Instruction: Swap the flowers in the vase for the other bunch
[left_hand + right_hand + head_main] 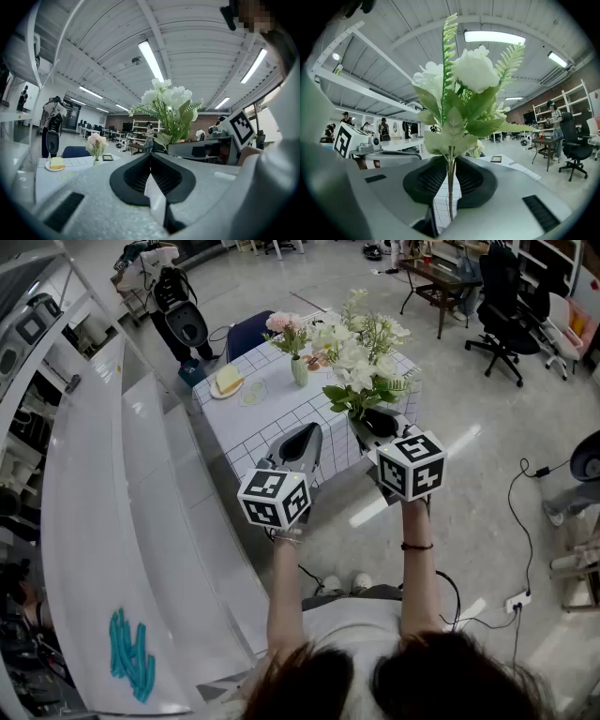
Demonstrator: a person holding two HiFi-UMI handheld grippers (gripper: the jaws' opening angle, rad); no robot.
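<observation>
My right gripper (450, 169) is clamped on the thin stems (449, 190) of the white bunch (474, 74). The dark pads pinch the stalks low down, and the blooms and fern sprigs stand upright above them. In the head view this bunch (362, 351) sits right of centre in the upper half of the frame, over the near right corner of the checked table (281, 418).

My left gripper (151, 165) has its jaws pressed together with nothing between them. In the head view it (302, 444) shows just left of centre.

The pink flowers (285, 324) stand in the small pale vase (299, 371) toward the top centre of the frame, well apart from both claws.

I judge the white bunch to be light but top-heavy, so it can swing or twist in a loose pinch. The stalks look slim and fairly stiff, and the low grip I have is the right place. The petals and leaves would crush or shed.

The pink bunch should be taken the same way, on its stems just above the vase mouth. The vase looks narrow and light and could tip or lift with the flowers.
</observation>
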